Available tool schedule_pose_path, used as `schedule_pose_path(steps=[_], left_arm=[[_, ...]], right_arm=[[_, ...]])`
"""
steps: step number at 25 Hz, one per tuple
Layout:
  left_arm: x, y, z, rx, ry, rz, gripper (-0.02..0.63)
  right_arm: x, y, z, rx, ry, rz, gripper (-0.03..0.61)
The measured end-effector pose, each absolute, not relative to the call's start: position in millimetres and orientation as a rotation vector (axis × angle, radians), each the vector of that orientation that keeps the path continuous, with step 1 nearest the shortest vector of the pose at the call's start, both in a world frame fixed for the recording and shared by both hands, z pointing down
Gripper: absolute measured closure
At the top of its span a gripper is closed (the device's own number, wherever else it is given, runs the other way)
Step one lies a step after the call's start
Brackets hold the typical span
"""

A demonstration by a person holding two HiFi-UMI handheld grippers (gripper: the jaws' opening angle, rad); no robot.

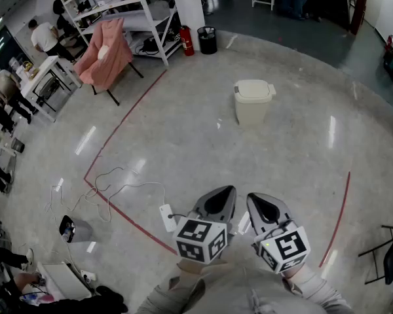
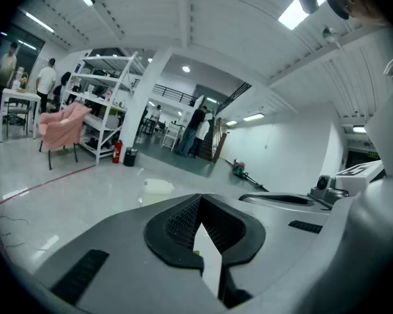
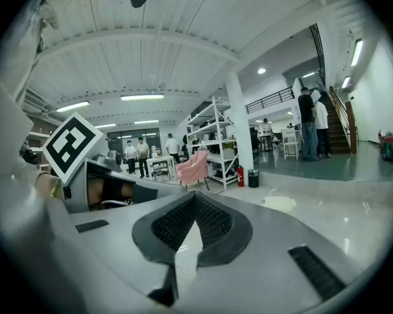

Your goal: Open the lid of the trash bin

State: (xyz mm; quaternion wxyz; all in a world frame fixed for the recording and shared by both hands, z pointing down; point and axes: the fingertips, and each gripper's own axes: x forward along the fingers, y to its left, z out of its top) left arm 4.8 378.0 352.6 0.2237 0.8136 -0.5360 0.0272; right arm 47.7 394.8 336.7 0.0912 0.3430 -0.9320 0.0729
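The cream trash bin (image 1: 252, 101) stands on the floor well ahead of me, its lid down. It shows small and far off as the bin (image 2: 158, 186) in the left gripper view and the bin (image 3: 279, 203) in the right gripper view. My left gripper (image 1: 227, 191) and right gripper (image 1: 257, 199) are held side by side close to my body, both pointing toward the bin. In their own views the left gripper (image 2: 200, 203) and right gripper (image 3: 195, 199) have their jaws closed together with nothing between them.
A pink covered chair (image 1: 105, 54), white shelving (image 1: 128, 5), a red fire extinguisher (image 1: 185, 40) and a small black bin (image 1: 207, 40) stand at the back left. Cables (image 1: 114, 187) and red floor tape (image 1: 121, 120) lie to my left. People stand at far left.
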Motion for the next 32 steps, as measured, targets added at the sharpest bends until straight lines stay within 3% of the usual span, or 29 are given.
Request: schedule_pose_path(steps=[11, 32], left_arm=[[55, 515, 375, 2.228, -1.526, 0.149, 0.609], [95, 557, 346, 2.333, -1.537, 0.095, 0.611]], right_arm=[[112, 517, 370, 1.1, -2.705, 0.374, 0.575], [147, 555, 351, 1.116, -2.726, 0.393, 0.575]])
